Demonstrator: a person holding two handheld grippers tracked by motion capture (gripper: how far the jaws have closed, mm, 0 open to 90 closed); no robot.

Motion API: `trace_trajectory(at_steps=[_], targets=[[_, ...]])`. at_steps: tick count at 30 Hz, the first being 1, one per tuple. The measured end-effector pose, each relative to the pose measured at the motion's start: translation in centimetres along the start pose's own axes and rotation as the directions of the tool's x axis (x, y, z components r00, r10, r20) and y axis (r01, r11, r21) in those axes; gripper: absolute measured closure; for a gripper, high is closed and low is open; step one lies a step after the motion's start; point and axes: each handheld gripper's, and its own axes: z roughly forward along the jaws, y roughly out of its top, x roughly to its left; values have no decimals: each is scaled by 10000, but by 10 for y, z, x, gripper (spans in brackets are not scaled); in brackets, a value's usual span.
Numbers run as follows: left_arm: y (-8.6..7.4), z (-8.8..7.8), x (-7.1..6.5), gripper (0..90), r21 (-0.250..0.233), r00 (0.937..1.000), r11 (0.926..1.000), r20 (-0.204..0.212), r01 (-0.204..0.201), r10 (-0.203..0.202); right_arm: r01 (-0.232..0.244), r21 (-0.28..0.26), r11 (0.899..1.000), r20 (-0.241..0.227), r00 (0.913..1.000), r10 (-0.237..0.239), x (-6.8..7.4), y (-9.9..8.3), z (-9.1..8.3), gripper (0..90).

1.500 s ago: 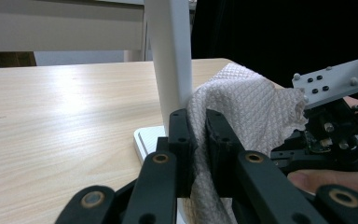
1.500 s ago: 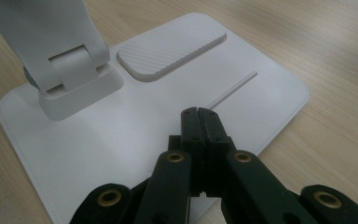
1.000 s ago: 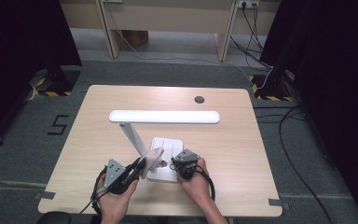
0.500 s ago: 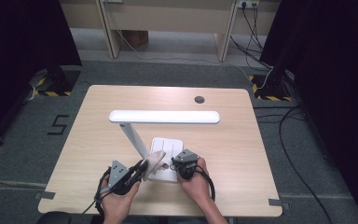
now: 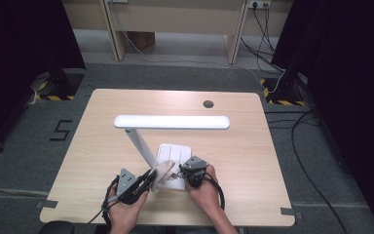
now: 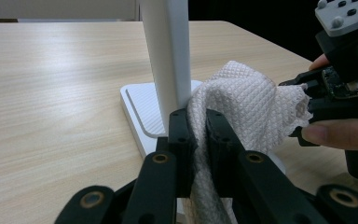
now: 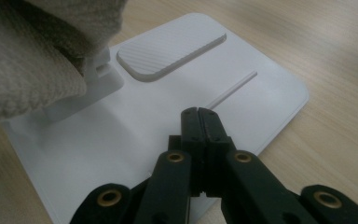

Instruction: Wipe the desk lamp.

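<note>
A white desk lamp stands on the table, with a long head (image 5: pixel 171 122), a slanted stem (image 5: pixel 140 145) and a flat base (image 5: pixel 175 155). My left gripper (image 5: pixel 148 178) is shut on a white waffle-weave cloth (image 5: pixel 161 171). In the left gripper view the jaws (image 6: pixel 198 121) pinch the cloth (image 6: pixel 247 98), which bunches against the foot of the stem (image 6: pixel 165 51). My right gripper (image 5: pixel 181 173) is shut with nothing between its jaws. Its tips (image 7: pixel 199 114) sit low over the lamp base (image 7: pixel 270 88), beside the cloth (image 7: pixel 32 60).
The lamp head overhangs the middle of the wooden table (image 5: pixel 253 146). A dark cable grommet (image 5: pixel 208 104) sits near the far edge. Both of the person's hands come in at the near edge. Cables lie on the floor at the right.
</note>
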Motion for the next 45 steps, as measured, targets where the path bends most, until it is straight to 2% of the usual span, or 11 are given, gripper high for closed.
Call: trace_trajectory(at_steps=[11,33,41,45], targets=[[-3,3,0,818,194,10000,9998,20,-82,82,18,-2,10000,2,10000,-18,0,0,0,900],[-15,10,-1,817,576,10000,9983,65,10,-14,33,-10,10000,-3,10000,-33,0,0,0,900],[-14,3,1,818,625,9999,9980,71,111,-115,37,-12,10000,0,10000,-37,0,0,0,900],[-9,-6,3,818,390,9996,9988,16,296,-297,39,-20,10000,5,10000,-39,0,0,0,900]])
